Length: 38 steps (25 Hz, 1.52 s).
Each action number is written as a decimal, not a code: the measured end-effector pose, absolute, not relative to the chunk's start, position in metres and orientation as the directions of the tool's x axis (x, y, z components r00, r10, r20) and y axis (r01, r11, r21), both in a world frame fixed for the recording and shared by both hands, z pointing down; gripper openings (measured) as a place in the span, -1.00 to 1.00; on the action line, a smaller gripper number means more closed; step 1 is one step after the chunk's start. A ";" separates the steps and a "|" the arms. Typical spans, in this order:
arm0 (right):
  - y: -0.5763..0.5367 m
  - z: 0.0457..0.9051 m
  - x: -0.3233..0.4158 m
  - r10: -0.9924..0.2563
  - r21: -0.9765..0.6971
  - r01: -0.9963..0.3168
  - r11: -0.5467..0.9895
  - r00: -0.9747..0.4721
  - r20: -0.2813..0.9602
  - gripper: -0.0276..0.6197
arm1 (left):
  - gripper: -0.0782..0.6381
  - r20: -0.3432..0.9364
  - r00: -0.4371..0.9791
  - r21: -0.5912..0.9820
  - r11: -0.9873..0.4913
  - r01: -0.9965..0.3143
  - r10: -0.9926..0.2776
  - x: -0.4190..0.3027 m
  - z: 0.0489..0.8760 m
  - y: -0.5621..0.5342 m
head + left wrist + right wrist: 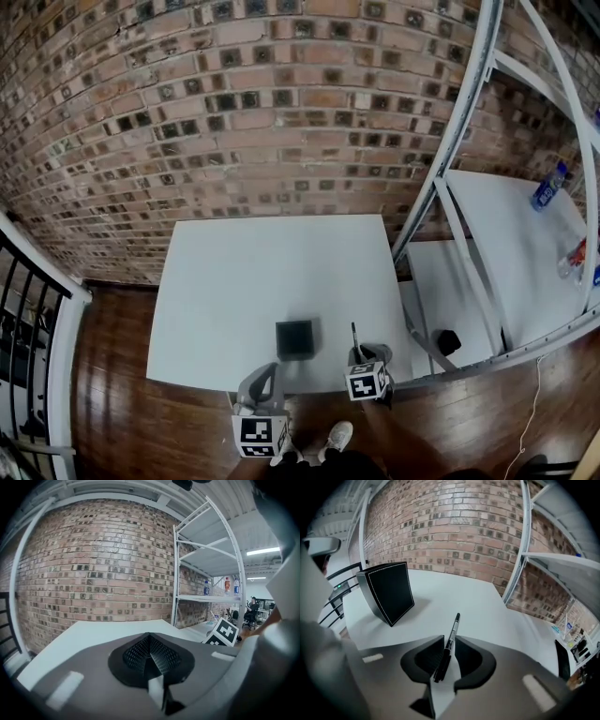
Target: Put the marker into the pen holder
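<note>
A black square pen holder [294, 338] stands upright near the front edge of the white table [272, 281]; in the right gripper view the pen holder [389, 592] is to the left and ahead. My right gripper [359, 354] is shut on a thin black marker [449, 641], whose tip points forward over the table. In the head view the marker [355, 339] sticks up from the jaws, right of the holder. My left gripper [266, 375] hangs at the table's front edge, left of the holder, jaws closed together with nothing between them [150, 656].
A brick wall rises behind the table. A white metal shelf rack [487, 244] stands to the right, with bottles [548, 186] on its upper shelf and a small black object [448, 341] lower down. A black railing [28, 309] is at the left. Wooden floor surrounds the table.
</note>
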State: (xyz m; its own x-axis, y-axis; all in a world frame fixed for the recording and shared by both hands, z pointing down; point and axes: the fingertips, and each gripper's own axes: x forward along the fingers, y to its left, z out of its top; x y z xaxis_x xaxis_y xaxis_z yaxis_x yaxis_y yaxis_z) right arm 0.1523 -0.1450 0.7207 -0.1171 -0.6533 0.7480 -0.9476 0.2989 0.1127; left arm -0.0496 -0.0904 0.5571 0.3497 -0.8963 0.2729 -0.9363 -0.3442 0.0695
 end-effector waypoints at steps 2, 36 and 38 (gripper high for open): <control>-0.146 0.726 0.153 -0.640 0.109 -0.946 0.304 -0.118 0.759 -0.69 | -0.75 0.275 0.345 0.070 -0.339 -0.938 -0.897 -0.053 0.559 -0.089; -0.160 0.592 0.111 -0.877 -0.019 -0.949 0.315 -0.298 0.377 -0.78 | -0.75 0.279 0.347 0.098 -0.333 -0.938 -0.895 -0.050 0.561 -0.082; -0.165 0.560 0.099 -0.899 -0.043 -0.941 0.335 -0.333 0.285 -0.78 | -0.75 0.274 0.342 0.096 -0.328 -0.940 -0.899 -0.053 0.559 -0.083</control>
